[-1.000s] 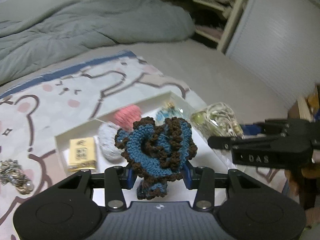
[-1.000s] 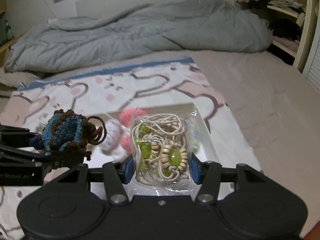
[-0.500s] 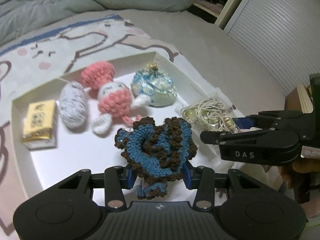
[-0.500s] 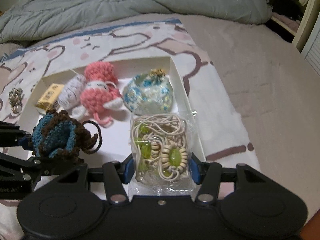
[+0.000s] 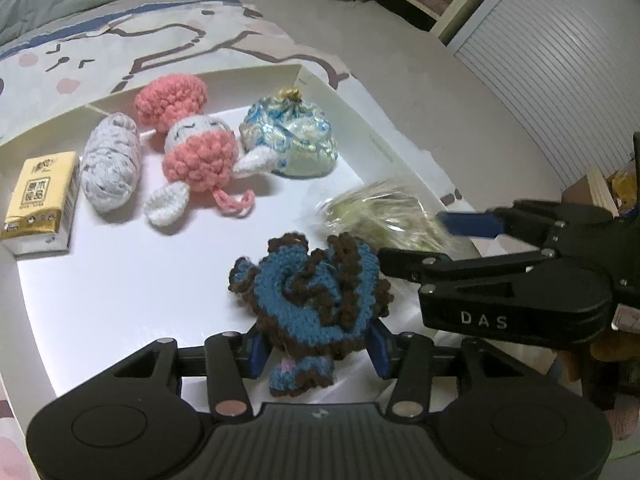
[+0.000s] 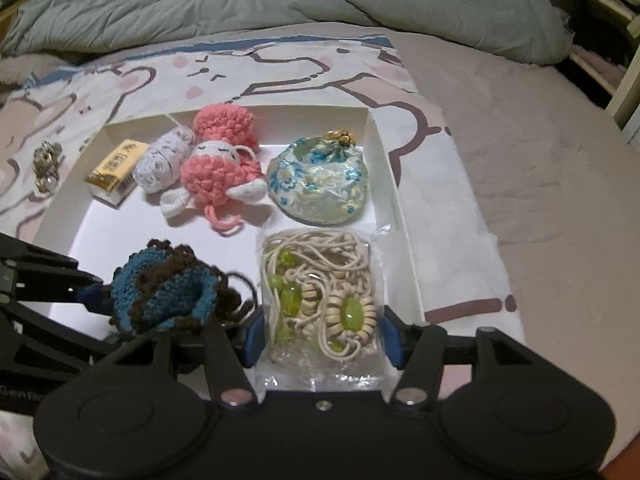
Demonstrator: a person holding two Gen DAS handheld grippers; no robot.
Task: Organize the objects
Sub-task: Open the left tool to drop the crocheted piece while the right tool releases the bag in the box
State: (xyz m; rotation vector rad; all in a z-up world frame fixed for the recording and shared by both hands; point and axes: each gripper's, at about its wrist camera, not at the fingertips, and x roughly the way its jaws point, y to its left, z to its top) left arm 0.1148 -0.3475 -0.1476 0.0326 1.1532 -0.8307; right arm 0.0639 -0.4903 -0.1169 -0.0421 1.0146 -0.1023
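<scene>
My left gripper (image 5: 316,354) is shut on a blue and brown crochet piece (image 5: 308,300) and holds it over the near part of the white box (image 5: 120,280). The piece also shows in the right wrist view (image 6: 168,292). My right gripper (image 6: 322,334) is shut on a clear bag of beige cord and green beads (image 6: 320,292), at the box's near right side. The bag shows blurred in the left wrist view (image 5: 380,216). The two grippers are side by side, close together.
In the box lie a yellow tissue pack (image 5: 40,200), a grey-white yarn roll (image 5: 110,174), a pink crochet doll (image 5: 192,148) and a blue floral pouch (image 5: 292,140). A metallic trinket (image 6: 46,164) lies on the patterned sheet left of the box. A grey duvet (image 6: 280,4) lies beyond.
Both grippers have come down and forward over the white box with their loads. The box contents now look nearer and larger. Both grips are unchanged.
</scene>
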